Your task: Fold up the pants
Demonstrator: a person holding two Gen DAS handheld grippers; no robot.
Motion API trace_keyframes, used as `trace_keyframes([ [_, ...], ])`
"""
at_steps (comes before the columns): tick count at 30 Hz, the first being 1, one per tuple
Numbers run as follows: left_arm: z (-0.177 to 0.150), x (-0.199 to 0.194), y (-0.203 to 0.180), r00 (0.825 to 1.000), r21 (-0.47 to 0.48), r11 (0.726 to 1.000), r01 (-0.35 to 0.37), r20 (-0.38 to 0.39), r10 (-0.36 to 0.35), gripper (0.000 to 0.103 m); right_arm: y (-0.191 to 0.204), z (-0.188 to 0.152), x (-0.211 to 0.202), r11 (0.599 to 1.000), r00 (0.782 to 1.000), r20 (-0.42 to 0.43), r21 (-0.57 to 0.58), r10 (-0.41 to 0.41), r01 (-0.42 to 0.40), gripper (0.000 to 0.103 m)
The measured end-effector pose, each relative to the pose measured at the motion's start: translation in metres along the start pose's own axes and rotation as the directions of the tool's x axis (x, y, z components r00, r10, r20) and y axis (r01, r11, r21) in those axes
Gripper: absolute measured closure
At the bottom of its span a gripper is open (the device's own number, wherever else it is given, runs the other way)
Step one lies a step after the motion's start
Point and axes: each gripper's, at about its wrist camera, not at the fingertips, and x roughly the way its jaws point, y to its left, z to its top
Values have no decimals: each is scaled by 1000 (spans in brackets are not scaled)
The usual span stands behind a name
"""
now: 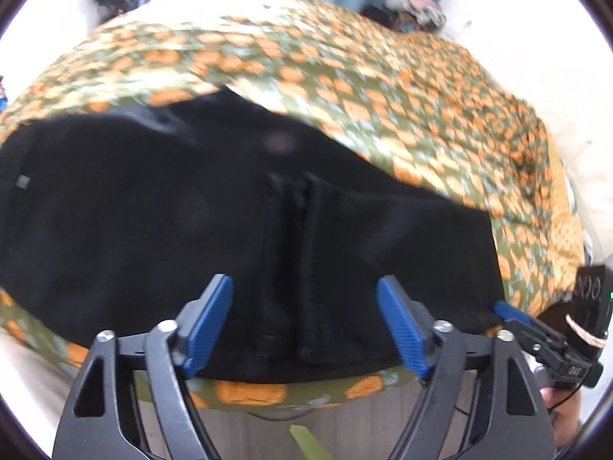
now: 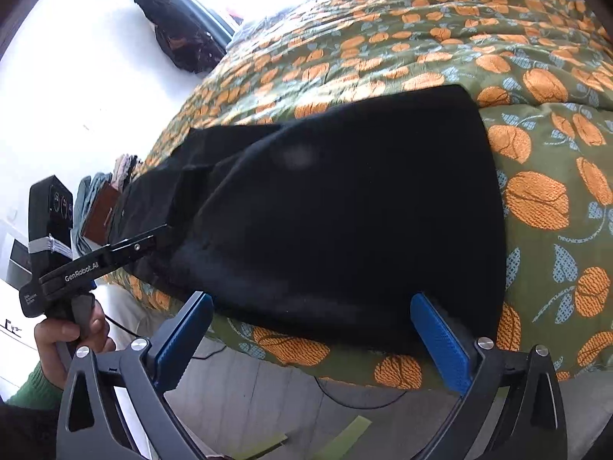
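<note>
Black pants (image 1: 191, 222) lie flat on a bed near its front edge, with a belt-loop area at the near hem in the left wrist view. They also fill the middle of the right wrist view (image 2: 345, 207). My left gripper (image 1: 304, 291) is open, its blue pads spread over the pants' near edge, holding nothing. My right gripper (image 2: 312, 306) is open over the pants' near edge, empty. The right gripper shows at the right edge of the left wrist view (image 1: 536, 329); the left gripper shows at the left of the right wrist view (image 2: 115, 249).
The bed has an olive cover with orange fruit print (image 2: 536, 199). Grey floor (image 2: 249, 395) with a cable and green strips lies below the bed edge. A dark bag (image 2: 180, 38) sits by a bright window. Clutter (image 1: 417, 7) lies at the bed's far corner.
</note>
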Motion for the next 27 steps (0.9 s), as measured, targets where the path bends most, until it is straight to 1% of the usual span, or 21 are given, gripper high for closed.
trace_keyframes([
  [2,18,-22,36,997,-18,998,-55,55,56,15,-1,-3,-18,1000,997,79,10,8,-8,1],
  [3,26,-30,52,993,-29,996,-89,73,91,12,0,-4,-27,1000,994,112,6,-5,4,1],
  [4,40,-42,85,980,-62,984,-164,102,170,11,0,-6,-35,1000,990,137,0,-17,17,1],
  [5,49,-48,106,969,-91,973,-213,112,222,10,-1,-8,-43,999,987,156,-4,-32,33,1],
  [6,62,-57,141,950,-152,951,-270,119,288,10,0,-10,-47,999,985,168,-6,-47,49,1],
  [7,73,-62,177,939,-220,930,-295,112,324,9,-1,-12,-51,998,983,175,-6,-58,60,1],
  [8,79,-63,204,936,-274,913,-303,95,339,9,-3,-15,-56,998,982,176,-6,-63,65,1],
  [9,85,-61,228,938,-316,899,-304,67,340,9,-5,-17,-57,998,983,171,-2,-67,68,1],
  [10,89,-53,252,947,-342,893,-294,22,320,9,-9,-19,-57,997,984,164,9,-73,72,1],
  [12,93,-23,281,972,-335,912,-236,-94,217,9,-14,-20,-54,997,987,144,36,-75,71,1],
  [13,89,-4,289,976,-330,924,-194,-156,149,9,-16,-20,-53,996,988,134,45,-79,73,1],
  [14,82,10,292,977,-339,926,-164,-188,104,7,-18,-20,-55,996,988,130,46,-82,77,1],
  [15,77,16,293,979,-354,924,-146,-187,83,0,-17,-20,-54,996,988,129,42,-82,77,1],
  [16,71,19,295,986,-379,918,-114,-160,56,0,-14,-19,-52,997,989,126,33,-80,76,1],
  [18,66,18,296,991,-403,911,-84,-126,36,0,-9,-18,-49,997,990,117,13,-78,77,1],
  [21,58,17,288,993,-384,919,-88,-103,52,0,-5,-23,-45,997,992,101,1,-75,75,1],
  [22,61,18,292,993,-379,921,-91,-99,57,0,-5,-23,-43,997,993,95,0,-75,76,1],
  [24,63,21,291,991,-382,919,-102,-117,61,0,-4,-24,-43,997,992,96,-2,-76,76,1],
  [25,68,24,293,988,-388,914,-115,-142,64,2,-5,-23,-43,997,992,99,0,-74,74,1],
  [26,71,21,291,984,-397,909,-130,-166,68,5,-4,-24,-43,997,992,100,2,-72,73,1],
  [27,73,16,289,983,-403,905,-136,-166,74,21,-5,-24,-43,997,992,101,5,-72,71,1],
])
